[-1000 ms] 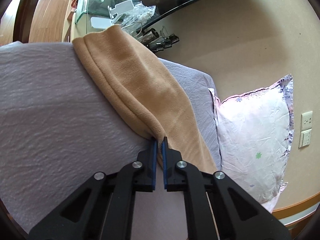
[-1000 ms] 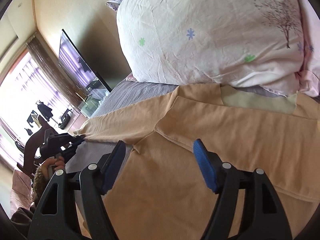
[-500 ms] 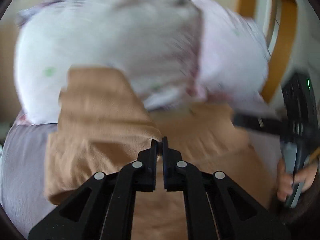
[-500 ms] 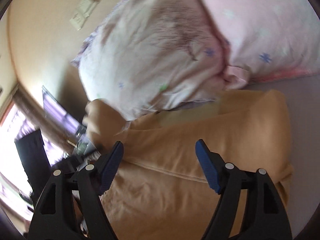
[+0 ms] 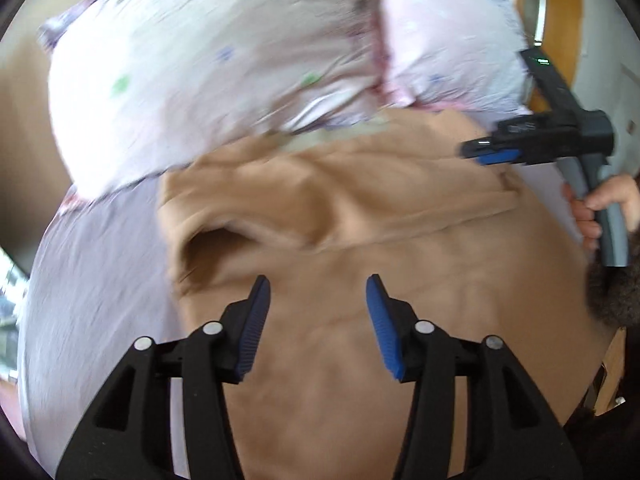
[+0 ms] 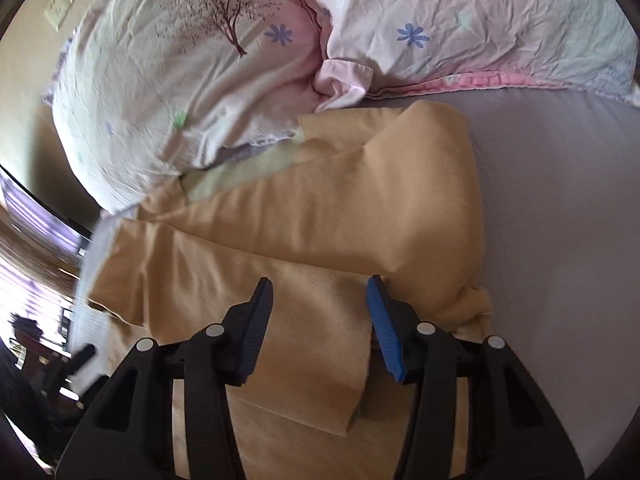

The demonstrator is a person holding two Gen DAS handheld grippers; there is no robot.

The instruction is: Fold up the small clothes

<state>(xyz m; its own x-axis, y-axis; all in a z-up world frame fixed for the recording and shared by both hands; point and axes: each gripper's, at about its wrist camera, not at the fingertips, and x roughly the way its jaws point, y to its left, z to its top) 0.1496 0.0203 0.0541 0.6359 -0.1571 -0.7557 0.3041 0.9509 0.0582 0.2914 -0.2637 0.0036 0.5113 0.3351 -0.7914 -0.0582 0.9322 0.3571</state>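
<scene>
tan fleece garment [image 5: 360, 280]: lies on lavender bedsheet [image 5: 100, 280], collar end against floral pillows [image 6: 240, 60], one sleeve [image 6: 360, 208] folded across the body. left gripper [image 5: 318, 320]: blue pads spread, nothing between them, above the cloth. right gripper [image 6: 320, 322]: likewise spread, over the garment's folded edge.

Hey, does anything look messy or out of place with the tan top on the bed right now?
Yes. The tan top has its collar end tucked under the floral pillow, and the sleeve lies bunched, not flat. Both tools are open.
</scene>
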